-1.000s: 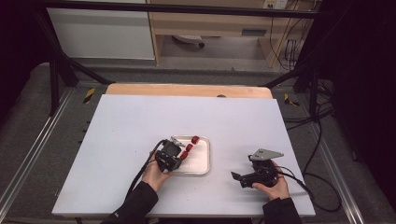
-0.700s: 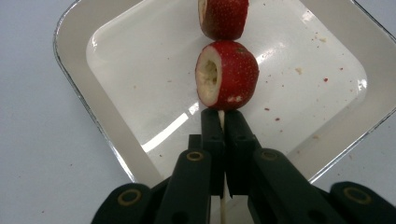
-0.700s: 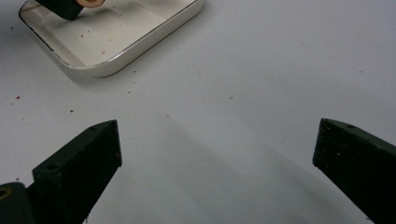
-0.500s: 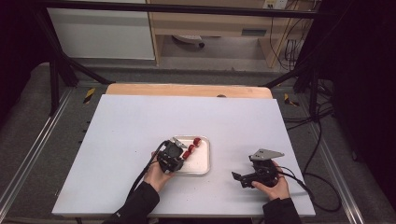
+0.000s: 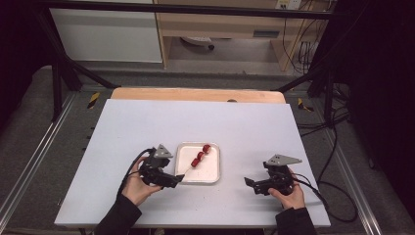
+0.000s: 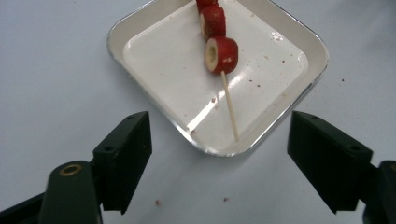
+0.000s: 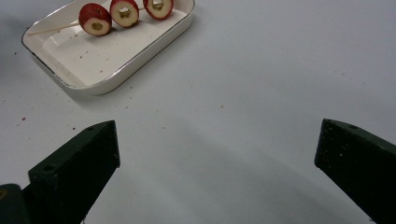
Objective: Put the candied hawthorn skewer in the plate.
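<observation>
A white square tray with a metal rim lies on the table a little in front of centre. In it rests a wooden skewer threaded with three red slices, its bare end pointing at the tray's near left edge. My left gripper sits just left of the tray, open and empty; in the left gripper view its jaws stand wide apart on either side of the tray's near corner. My right gripper rests to the right of the tray, open, with bare table between its jaws. The tray and slices show in the right gripper view.
The pale table top carries small red crumbs around the tray. A wooden strip runs along its far edge. Black frame legs and cables stand beyond the table on both sides.
The skewer with red slices has been laid down in the tray and let go. My left gripper has drawn back to the left and stands open. The right gripper has not moved.
</observation>
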A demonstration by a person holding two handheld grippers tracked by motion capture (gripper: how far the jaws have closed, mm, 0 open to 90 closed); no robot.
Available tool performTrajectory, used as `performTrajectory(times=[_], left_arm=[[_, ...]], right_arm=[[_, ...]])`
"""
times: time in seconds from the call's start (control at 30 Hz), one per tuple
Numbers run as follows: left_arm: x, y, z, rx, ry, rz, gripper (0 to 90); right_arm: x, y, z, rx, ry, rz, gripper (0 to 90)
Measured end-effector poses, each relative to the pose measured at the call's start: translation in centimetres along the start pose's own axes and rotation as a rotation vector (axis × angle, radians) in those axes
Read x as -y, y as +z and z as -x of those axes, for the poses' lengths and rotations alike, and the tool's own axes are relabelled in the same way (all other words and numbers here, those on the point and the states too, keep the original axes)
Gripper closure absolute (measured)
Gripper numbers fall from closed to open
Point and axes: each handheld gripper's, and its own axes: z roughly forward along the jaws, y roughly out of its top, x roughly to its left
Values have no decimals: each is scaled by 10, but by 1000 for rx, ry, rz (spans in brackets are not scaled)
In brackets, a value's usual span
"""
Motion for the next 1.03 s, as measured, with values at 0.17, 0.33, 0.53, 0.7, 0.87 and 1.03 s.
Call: performTrajectory(times=[0.17,0.33,0.53,0.7,0.87,1.03], left_arm=[[28,-17,-21,-26,-44,21,187],[56,-26,-38,-25,-69,73,175],[87,-34,-44,-57,-90,82,156],[100,-36,-50,-47,-114,106,138],[102,-37,-53,-49,-122,117,133],[101,-36,-53,-40,-119,117,135]], right_arm=[[1,-1,0,0,-17,-9,6],[3,0,-1,-4,-42,-21,6],[6,1,0,-3,-48,-37,6],[9,1,-2,-3,-47,-47,6],[12,2,-1,-6,-51,-65,5],[13,2,-2,-14,-47,-69,5]])
